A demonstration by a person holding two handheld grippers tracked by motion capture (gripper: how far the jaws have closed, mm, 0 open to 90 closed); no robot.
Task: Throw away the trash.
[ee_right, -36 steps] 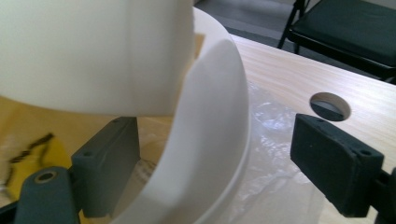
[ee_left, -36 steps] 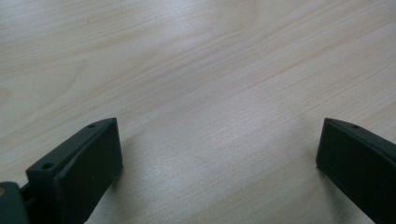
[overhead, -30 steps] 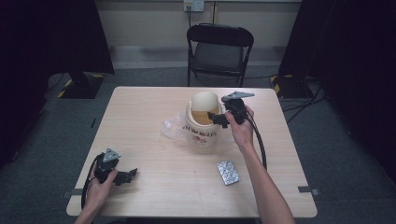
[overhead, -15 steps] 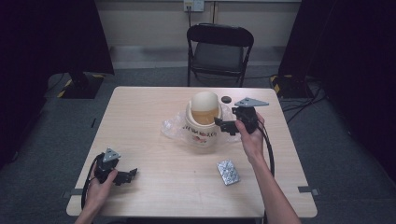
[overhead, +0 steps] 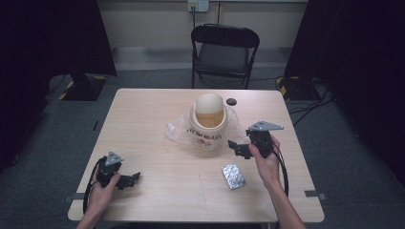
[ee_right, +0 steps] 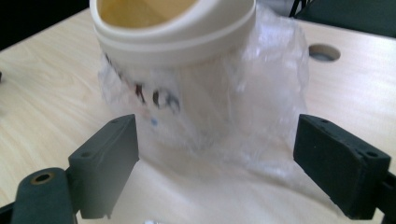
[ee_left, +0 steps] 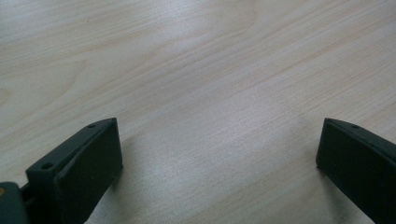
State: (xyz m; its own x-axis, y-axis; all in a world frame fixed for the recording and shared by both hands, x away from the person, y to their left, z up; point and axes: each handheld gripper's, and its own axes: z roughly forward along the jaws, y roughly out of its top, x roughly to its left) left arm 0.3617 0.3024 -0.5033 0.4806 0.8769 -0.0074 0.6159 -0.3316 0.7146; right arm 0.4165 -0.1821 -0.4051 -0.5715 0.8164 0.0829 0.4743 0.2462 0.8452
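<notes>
Right claw (overhead: 237, 149) hovering wide open, empty, just right of cream bin (overhead: 208, 121) with plastic bag (overhead: 174, 131), mid-surface (overhead: 143, 114). Left claw (overhead: 130, 180) resting open, idle. Next probably: reaching for blister pack (overhead: 233, 176), needing turn downward.

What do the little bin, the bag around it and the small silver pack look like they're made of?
Bin: probably plastic, cream, smooth with a soft sheen, printed lettering.
Bag: thin clear plastic film, crinkled and glossy.
Silver pack: seemingly foil, shiny with a bumpy grid, perhaps a blister pack.
</notes>
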